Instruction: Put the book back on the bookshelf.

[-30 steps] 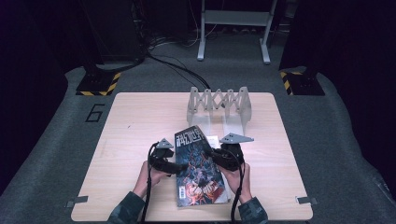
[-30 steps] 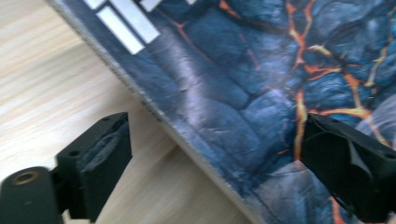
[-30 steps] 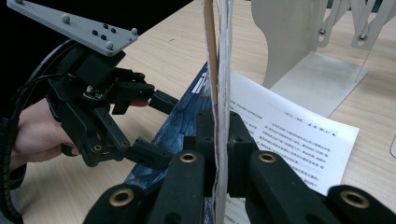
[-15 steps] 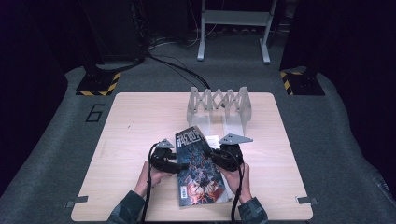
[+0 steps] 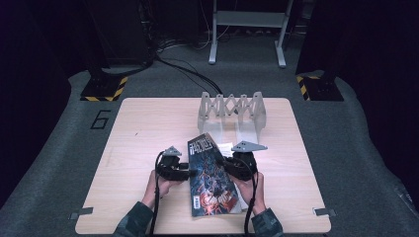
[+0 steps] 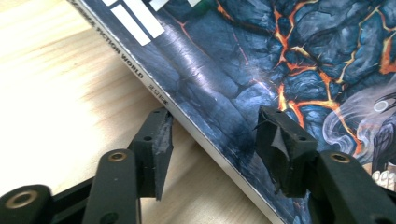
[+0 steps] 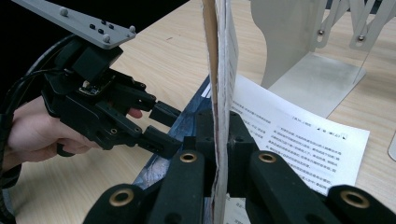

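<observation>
Magazine (image 5: 211, 177), one, dark cover with orange lava cracks, lies at table (image 5: 138, 128) 6 o'clock. Right gripper (image 7: 218, 140) pinches its pages; left gripper (image 6: 212, 140), jaws closing, straddles its spine. One metal rack (image 5: 232, 111) at 12 o'clock.

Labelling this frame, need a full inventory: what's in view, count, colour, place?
magazine: 1, dark blue with orange lava art, near edge of table, part lifted
printed sheet: 1, white, flat under the lifted pages
folding rack: 1, grey metal, far side of table
table: 1, light wood
floor cables: several, black, beyond table
left hand-held gripper: 1, black, jaws just closing astride the magazine's spine edge, pads not pressing
right hand-held gripper: 1, black, shut on lifted pages
</observation>
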`<state>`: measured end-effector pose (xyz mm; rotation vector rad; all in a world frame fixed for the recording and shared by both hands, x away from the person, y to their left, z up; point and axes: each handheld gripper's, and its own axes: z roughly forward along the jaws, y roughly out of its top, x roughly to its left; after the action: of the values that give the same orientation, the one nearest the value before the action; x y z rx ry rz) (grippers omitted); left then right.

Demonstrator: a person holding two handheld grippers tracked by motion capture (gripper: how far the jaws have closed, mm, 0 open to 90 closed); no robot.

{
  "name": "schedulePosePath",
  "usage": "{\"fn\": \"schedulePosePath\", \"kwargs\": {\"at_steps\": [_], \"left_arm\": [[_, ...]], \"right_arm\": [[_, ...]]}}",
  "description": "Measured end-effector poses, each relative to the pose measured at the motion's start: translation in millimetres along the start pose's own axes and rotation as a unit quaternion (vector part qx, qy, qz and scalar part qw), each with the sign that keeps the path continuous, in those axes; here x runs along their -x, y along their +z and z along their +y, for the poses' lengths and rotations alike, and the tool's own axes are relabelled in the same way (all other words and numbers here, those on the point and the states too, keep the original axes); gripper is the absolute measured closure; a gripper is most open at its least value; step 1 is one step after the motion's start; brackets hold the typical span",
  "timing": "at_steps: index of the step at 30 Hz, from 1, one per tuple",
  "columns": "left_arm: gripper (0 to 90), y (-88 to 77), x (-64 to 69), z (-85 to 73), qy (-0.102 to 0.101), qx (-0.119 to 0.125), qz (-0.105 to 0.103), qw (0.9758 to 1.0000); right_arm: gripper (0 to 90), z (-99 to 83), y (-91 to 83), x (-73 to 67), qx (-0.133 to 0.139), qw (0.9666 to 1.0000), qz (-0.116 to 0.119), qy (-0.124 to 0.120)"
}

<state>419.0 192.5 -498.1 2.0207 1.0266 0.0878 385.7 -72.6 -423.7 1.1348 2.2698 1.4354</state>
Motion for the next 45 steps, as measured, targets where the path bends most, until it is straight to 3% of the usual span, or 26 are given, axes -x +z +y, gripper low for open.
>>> {"fn": "schedulePosePath", "kwargs": {"at_steps": [11, 24, 25, 27, 28, 31, 32, 39, 40, 45], "left_arm": [[57.6, -2.6, -2.7, 3.1, -0.023, 0.0, -0.004, 0.9997], [65.9, -9.5, 3.8, 9.2, 0.008, 0.011, 0.0, 0.9999], [66.4, -12.3, 5.1, 10.7, 0.018, 0.018, 0.003, 0.9997], [66.9, -13.2, 6.3, 11.0, 0.018, 0.018, 0.001, 0.9997], [67.1, -15.8, 6.9, 12.0, 0.029, 0.023, 0.006, 0.9993], [67.5, -17.7, 8.8, 12.3, 0.024, 0.026, 0.004, 0.9994], [67.6, -20.1, 8.8, 13.3, 0.036, 0.028, 0.005, 0.9989], [68.0, -26.9, 13.8, 17.1, 0.056, 0.03, 0.006, 0.998], [68.0, -28.0, 14.6, 18.3, 0.066, 0.031, 0.009, 0.9973], [67.9, -30.1, 17.8, 19.3, 0.073, 0.034, 0.01, 0.9967]], "right_arm": [[86.8, -0.6, 0.3, 2.2, -0.011, 0.9998, -0.012, 0.008], [85.8, -7.8, 4.7, 19.5, -0.035, 0.998, -0.035, 0.038], [85.7, -8.3, 5.3, 20.5, -0.037, 0.9977, -0.035, 0.044], [85.5, -8.8, 5.8, 21.9, -0.04, 0.9974, -0.038, 0.046], [85.6, -9.4, 7.2, 23.8, -0.045, 0.9969, -0.044, 0.047], [85.6, -9.9, 8.9, 25.6, -0.051, 0.9963, -0.046, 0.052], [85.5, -10.8, 11.0, 28.6, -0.057, 0.9957, -0.049, 0.054], [85.0, -13.2, 15.7, 34.0, -0.071, 0.9937, -0.052, 0.069], [85.0, -13.6, 17.0, 35.4, -0.073, 0.9933, -0.053, 0.072], [85.0, -13.6, 20.2, 37.1, -0.078, 0.9928, -0.054, 0.073]]}}
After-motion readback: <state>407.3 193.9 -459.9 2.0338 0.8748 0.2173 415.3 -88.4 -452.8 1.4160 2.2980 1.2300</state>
